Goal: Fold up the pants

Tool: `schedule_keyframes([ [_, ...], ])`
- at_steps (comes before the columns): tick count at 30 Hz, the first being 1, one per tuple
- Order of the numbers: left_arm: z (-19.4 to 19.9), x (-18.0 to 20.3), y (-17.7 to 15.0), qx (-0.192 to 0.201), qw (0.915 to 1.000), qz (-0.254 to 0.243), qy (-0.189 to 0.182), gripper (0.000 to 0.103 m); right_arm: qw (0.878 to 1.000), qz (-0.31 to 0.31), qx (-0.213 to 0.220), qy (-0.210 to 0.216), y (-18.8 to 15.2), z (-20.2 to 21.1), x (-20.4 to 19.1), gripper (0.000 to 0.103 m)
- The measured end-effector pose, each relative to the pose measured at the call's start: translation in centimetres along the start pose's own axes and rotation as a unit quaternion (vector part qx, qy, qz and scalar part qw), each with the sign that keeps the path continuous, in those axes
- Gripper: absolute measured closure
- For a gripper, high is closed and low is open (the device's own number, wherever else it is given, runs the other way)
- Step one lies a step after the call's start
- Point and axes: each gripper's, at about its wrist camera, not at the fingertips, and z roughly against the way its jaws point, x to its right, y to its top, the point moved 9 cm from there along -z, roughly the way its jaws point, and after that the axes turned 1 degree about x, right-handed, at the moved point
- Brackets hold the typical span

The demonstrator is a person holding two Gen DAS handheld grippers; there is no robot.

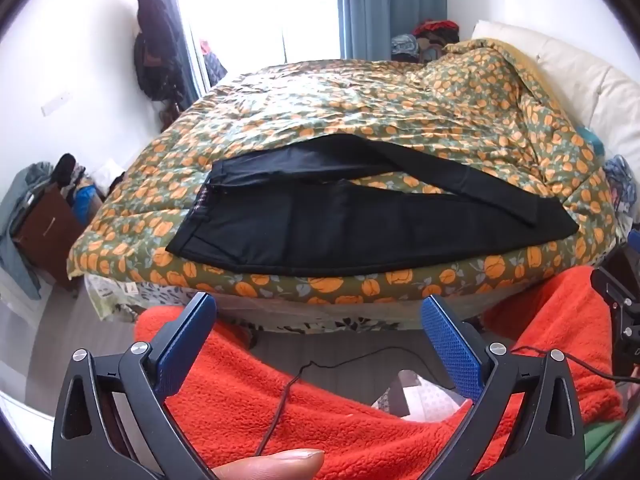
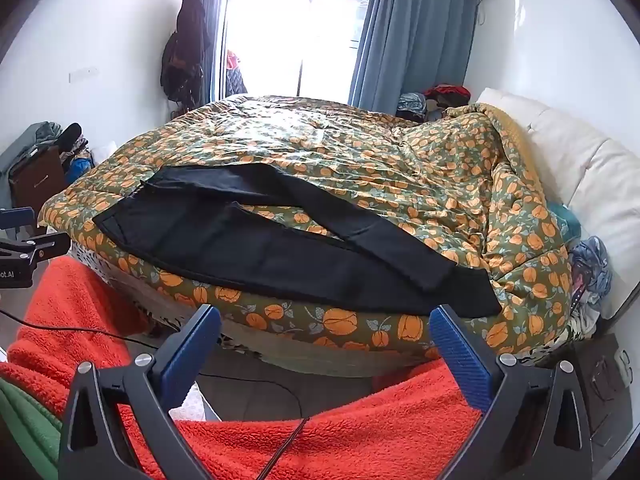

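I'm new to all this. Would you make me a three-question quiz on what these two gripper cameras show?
1. True or false: the black pants are already folded in half.
2. Which end of the pants lies toward the white headboard: A waistband, B leg cuffs?
3. Fill in: the left gripper and right gripper are both ____.

Key
1. False: both legs lie spread apart on the floral quilt.
2. B.
3. Open, holding nothing, short of the bed.
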Motion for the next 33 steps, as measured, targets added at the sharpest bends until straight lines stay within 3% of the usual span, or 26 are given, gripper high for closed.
schedule_keyframes([
  [33, -0.3, 0.3, -0.6, 0.002, 0.9998, -0.014, 0.015, 0.001, 1.0, 0.009, -0.001, -0.002, -0.4, -0.3, -0.4, 0.0],
])
